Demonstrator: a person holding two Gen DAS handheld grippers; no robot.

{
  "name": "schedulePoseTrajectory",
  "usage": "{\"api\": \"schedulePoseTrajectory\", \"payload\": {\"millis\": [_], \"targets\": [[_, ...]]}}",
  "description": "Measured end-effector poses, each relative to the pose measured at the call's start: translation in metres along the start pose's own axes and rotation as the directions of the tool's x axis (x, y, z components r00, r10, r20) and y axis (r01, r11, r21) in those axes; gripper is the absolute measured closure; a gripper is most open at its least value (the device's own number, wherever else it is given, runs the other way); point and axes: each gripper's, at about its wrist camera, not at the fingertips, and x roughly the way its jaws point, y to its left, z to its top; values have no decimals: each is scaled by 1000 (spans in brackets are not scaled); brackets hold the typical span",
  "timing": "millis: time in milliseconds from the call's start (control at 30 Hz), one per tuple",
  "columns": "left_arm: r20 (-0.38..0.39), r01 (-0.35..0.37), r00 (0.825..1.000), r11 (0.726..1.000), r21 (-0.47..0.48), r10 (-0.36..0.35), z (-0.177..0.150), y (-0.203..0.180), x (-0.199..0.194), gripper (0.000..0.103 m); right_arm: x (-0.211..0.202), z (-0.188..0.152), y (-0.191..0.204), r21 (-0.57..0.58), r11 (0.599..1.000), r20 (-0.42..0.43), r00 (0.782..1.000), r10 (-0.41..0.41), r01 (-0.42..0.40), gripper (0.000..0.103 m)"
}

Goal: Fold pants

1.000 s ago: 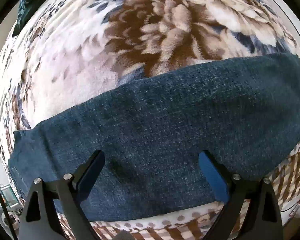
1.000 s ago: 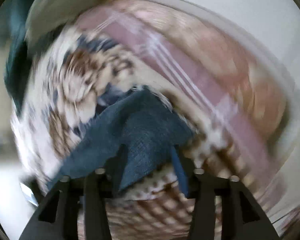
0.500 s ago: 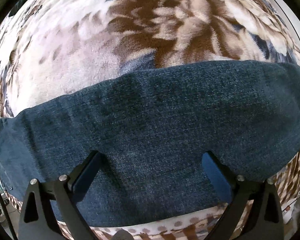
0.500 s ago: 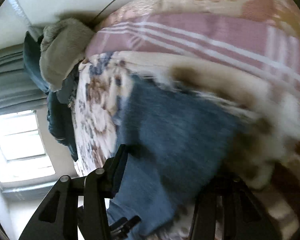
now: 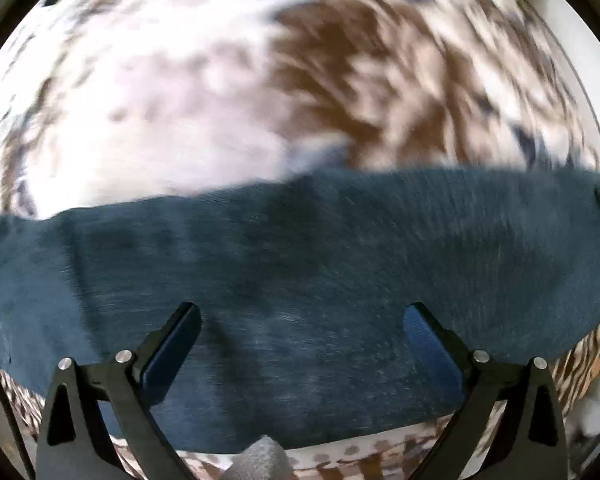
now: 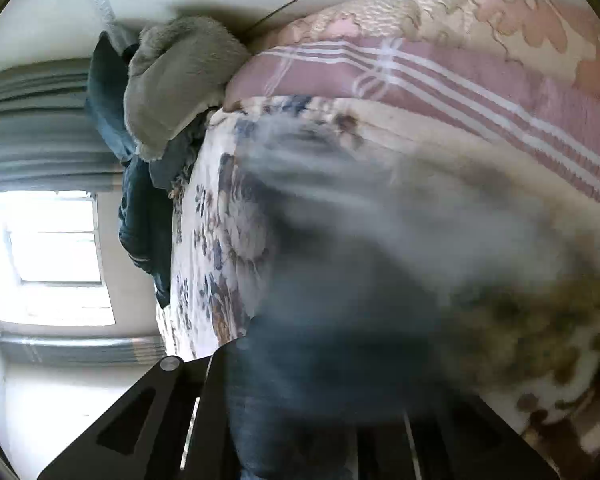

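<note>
Dark blue denim pants (image 5: 300, 264) lie in a wide band across a floral blanket (image 5: 180, 120) on a bed. My left gripper (image 5: 302, 332) is open just above the denim, its two fingers spread wide with nothing between them. In the right wrist view the pants (image 6: 320, 340) are a blurred mass of denim right in front of the camera. They hang between the fingers of my right gripper (image 6: 308, 412), which is shut on them. The right fingertips are hidden by the cloth.
A pink striped quilt (image 6: 440, 88) lies along the far side of the bed. A grey fleece (image 6: 176, 84) and other dark clothes (image 6: 140, 220) are heaped at the bed's end near a window (image 6: 56, 256). The blanket's checked edge (image 5: 576, 364) hangs off the bed's front.
The left gripper has dropped closer to the pants, staying open. The right gripper has swung up and rolled, carrying denim with it; the cloth now fills its view.
</note>
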Motion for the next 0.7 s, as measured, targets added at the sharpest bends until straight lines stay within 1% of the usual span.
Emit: {"api": "schedulePoseTrajectory", "payload": {"millis": [33,100,133,167,200,233,333,433,500,633,700], "targets": [[2,-13,1000,1000,-10,13,0,4,0,0,6,-2,-1,6,1000,-28,1000,9,-9,89],[-15,-80,997,997,-22,80,-2,13,9,0,28,-7,-8,33,999,-117,993,-31,35,89],[-23,-84,996,996,-26,84,-3,16,13,0,32,-10,-7,15,998,-117,992,-57,59,90],[-33,-76,997,996,-36,75,-4,22,17,0,32,-11,-2,-11,996,-100,991,-84,83,95],[-34,-65,997,997,-44,64,-5,26,18,0,31,-11,5,-23,995,-88,991,-102,100,96],[-30,-70,997,997,-43,68,-5,29,16,0,28,-12,11,-28,993,-66,991,-116,114,96],[-17,-144,989,989,-28,144,-8,39,9,0,17,-19,40,-66,985,-13,987,-163,162,97],[-21,-196,980,980,-33,196,-10,60,2,0,5,-29,69,-83,982,17,985,-171,172,97],[-26,-209,978,977,-43,208,-14,80,-3,0,-1,-38,92,-104,979,36,984,-172,175,97],[-27,-236,972,970,-63,234,-21,124,-12,0,-10,-72,127,-147,974,45,985,-167,172,97],[-36,-252,968,965,-77,250,-28,153,-15,0,-2,-92,149,-169,972,32,987,-159,162,97]]}}
